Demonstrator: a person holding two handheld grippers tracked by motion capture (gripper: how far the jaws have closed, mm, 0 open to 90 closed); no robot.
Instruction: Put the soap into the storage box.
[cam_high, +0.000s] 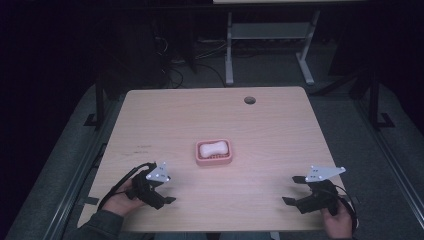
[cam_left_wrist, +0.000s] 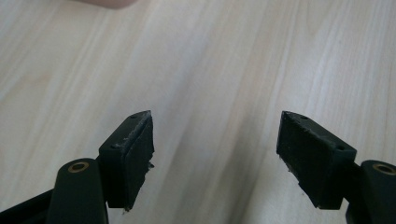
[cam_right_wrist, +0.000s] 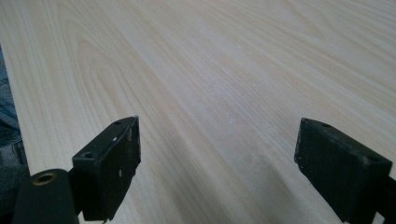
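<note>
left gripper (cam_high: 165, 192) low over the near left part of the surface (cam_high: 270, 125), held by a hand (cam_high: 120, 202) with a dark sleeve coming in at the near edge. jaws wide apart, nothing between them; the left gripper view shows both black pads (cam_left_wrist: 137, 156) with bare light wood in the gap. it sits nearer than the pink soap dish (cam_high: 214, 152) and to its left, near but not touching. grey three-cornered plate on top of it, black cable looping back toward the sleeve.

right gripper (cam_high: 295, 190) at the near right corner, held by the other hand (cam_high: 337, 220), well apart from the soap dish, nearer than it and to its right. jaws also wide, empty; the right gripper view has just wood grain between the pads (cam_right_wrist: 116, 168), and a bit of blue cloth past the surface edge at the left of that view. grey plate on top here too.

soap dish stands about mid surface, flat, between the two grippers and farther than both. a white soap bar (cam_high: 212, 148) lies in it, lengthwise across. a pink blur at the top edge of the left gripper view is probably the dish rim, can't tell for sure.

farther than the dish, to its right: round cable hole (cam_high: 249, 100) near the far edge. beyond that, dark floor and white legs of another desk (cam_high: 229, 55).
</note>
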